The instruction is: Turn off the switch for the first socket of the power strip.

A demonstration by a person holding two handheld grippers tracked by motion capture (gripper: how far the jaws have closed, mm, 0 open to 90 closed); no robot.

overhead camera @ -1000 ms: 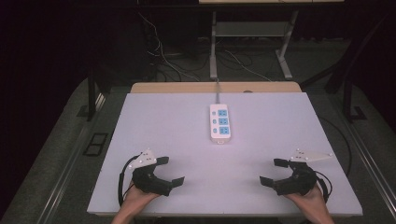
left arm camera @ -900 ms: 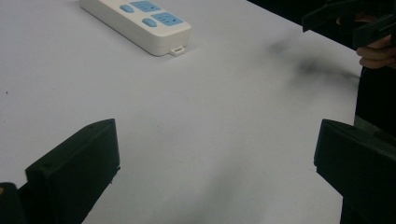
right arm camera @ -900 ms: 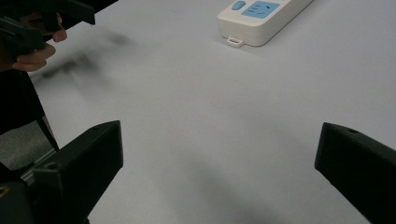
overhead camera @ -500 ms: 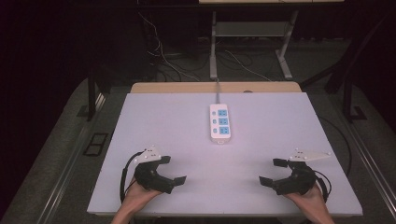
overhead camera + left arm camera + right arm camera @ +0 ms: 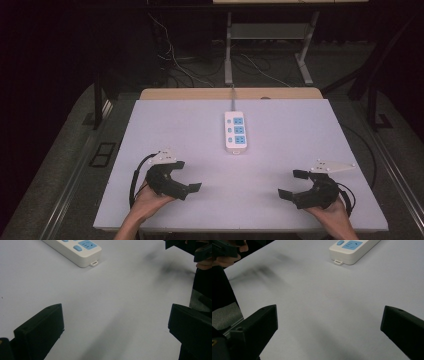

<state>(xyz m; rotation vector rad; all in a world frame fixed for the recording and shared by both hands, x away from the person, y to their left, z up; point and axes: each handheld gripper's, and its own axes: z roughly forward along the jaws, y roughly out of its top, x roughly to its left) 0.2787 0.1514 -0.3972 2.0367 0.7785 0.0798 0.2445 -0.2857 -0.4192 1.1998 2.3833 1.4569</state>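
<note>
Since the earlier frames, the left hand-held gripper (image 5: 185, 177) had shifted slightly toward the lower edge of the high view and turned a little inward; the right hand-held gripper (image 5: 293, 183) had kept nearly the same place at lower right.

Item: white surface (image 5: 280, 140), rectangular, central in the high view, dark floor around it.

Item: white power strip (image 5: 235, 132) with blue sockets, lying flat at upper centre of the surface, long axis running toward the top of the frame, its cord leaving over the far edge. Well apart from both hand-held grippers. Its near end with a small tab showed at the upper left of the left gripper view (image 5: 80, 251) and at the upper right of the right gripper view (image 5: 353, 250).

Item: left hand-held gripper, lower left of the high view, held in the left hand (image 5: 147, 202), jaws wide apart, nothing between them, low over the surface.

Item: right hand-held gripper, lower right, held in the right hand (image 5: 332, 217), jaws likewise wide apart and empty, tips pointing toward frame centre.

Each gripper view showed bare surface between its two black jaws.
</note>
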